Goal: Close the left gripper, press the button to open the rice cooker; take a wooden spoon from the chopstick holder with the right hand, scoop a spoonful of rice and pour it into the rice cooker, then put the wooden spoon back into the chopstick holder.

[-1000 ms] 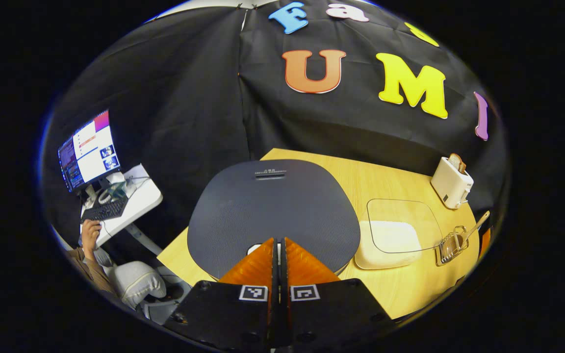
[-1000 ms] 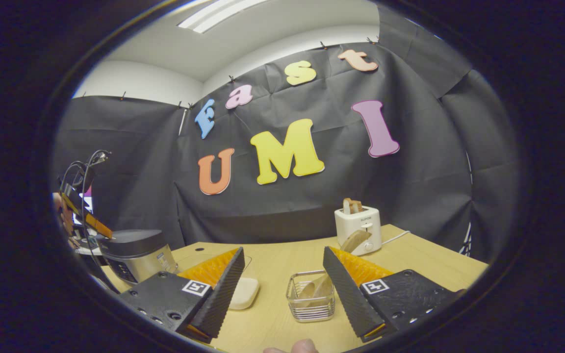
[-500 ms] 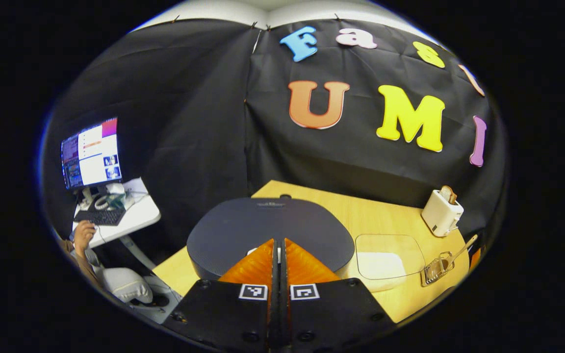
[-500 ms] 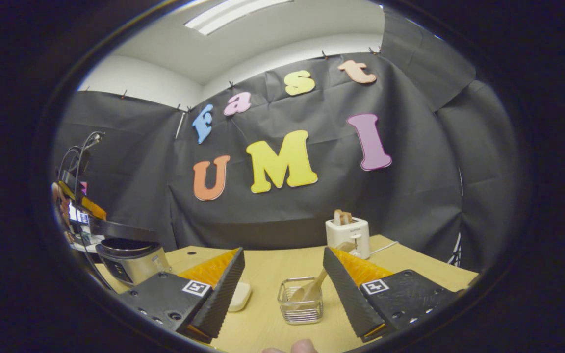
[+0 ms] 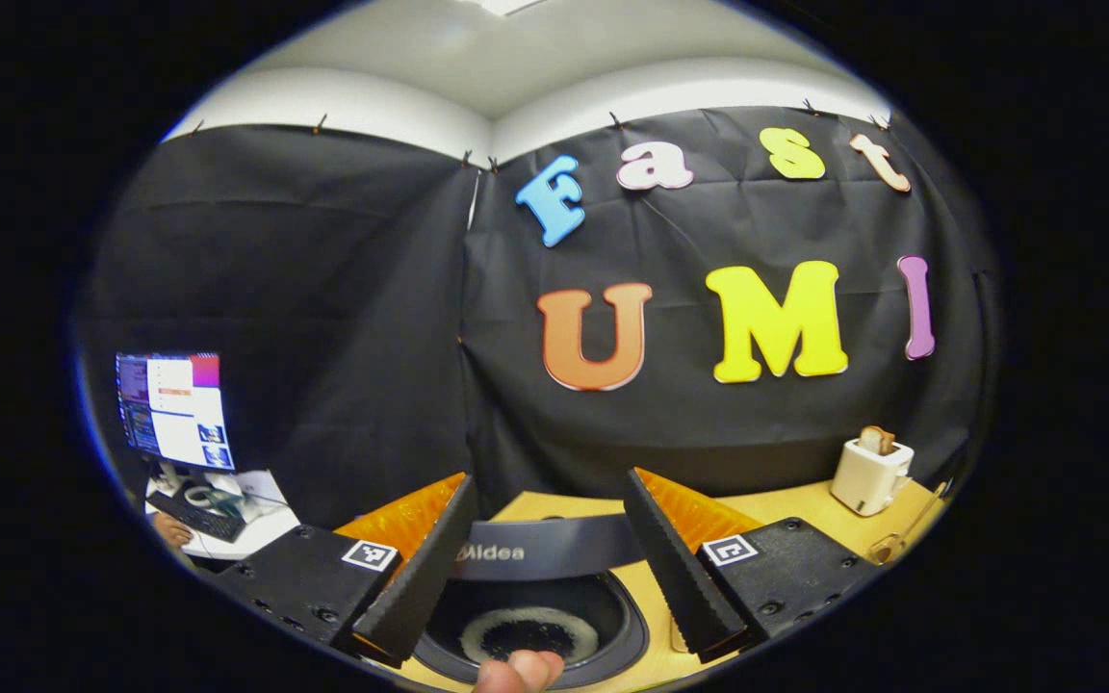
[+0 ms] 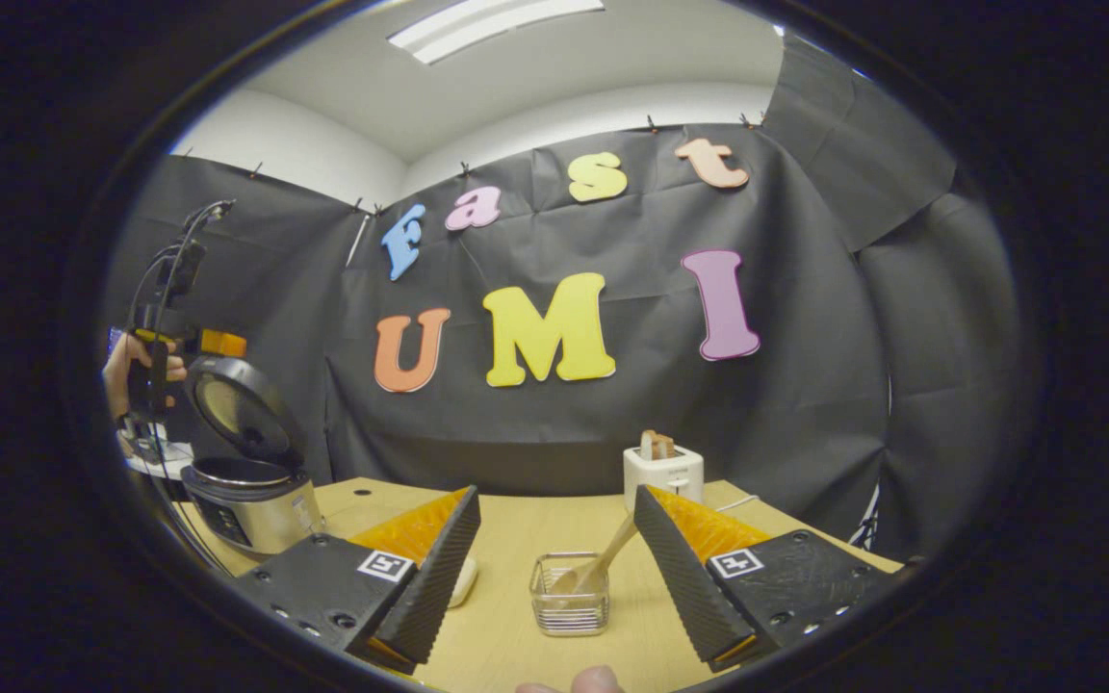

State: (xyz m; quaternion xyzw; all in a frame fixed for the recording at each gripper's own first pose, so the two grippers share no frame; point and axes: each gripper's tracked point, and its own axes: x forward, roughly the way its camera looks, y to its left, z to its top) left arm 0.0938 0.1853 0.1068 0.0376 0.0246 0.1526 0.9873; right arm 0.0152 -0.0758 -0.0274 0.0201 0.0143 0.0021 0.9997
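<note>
The rice cooker (image 6: pixel 251 499) stands at the table's left end with its lid (image 6: pixel 242 409) tilted up and back. My left gripper (image 6: pixel 165 346) hangs above that lid, held by a hand. In the left gripper view the left gripper (image 5: pixel 550 479) is open, and the lid's edge (image 5: pixel 554 547) and dark underside (image 5: pixel 530 630) lie between its fingers. The right gripper (image 6: pixel 556 493) is open and empty above the table. Beyond it, a wire chopstick holder (image 6: pixel 569 608) holds the wooden spoon (image 6: pixel 605 561), which leans right. A white rice dish (image 6: pixel 464 580) peeks from behind the left finger.
A white toaster (image 6: pixel 662 476) with bread stands at the back of the wooden table (image 6: pixel 516 525); it is also on the right in the left gripper view, toaster (image 5: pixel 869 474). A monitor (image 5: pixel 174 409) and a side desk with a person's hand (image 5: pixel 169 527) sit beyond the table's left.
The left gripper went from shut on top of the lid to open, and it rose and tilted up. The cooker lid swung open. The right gripper drew back slightly from the holder.
</note>
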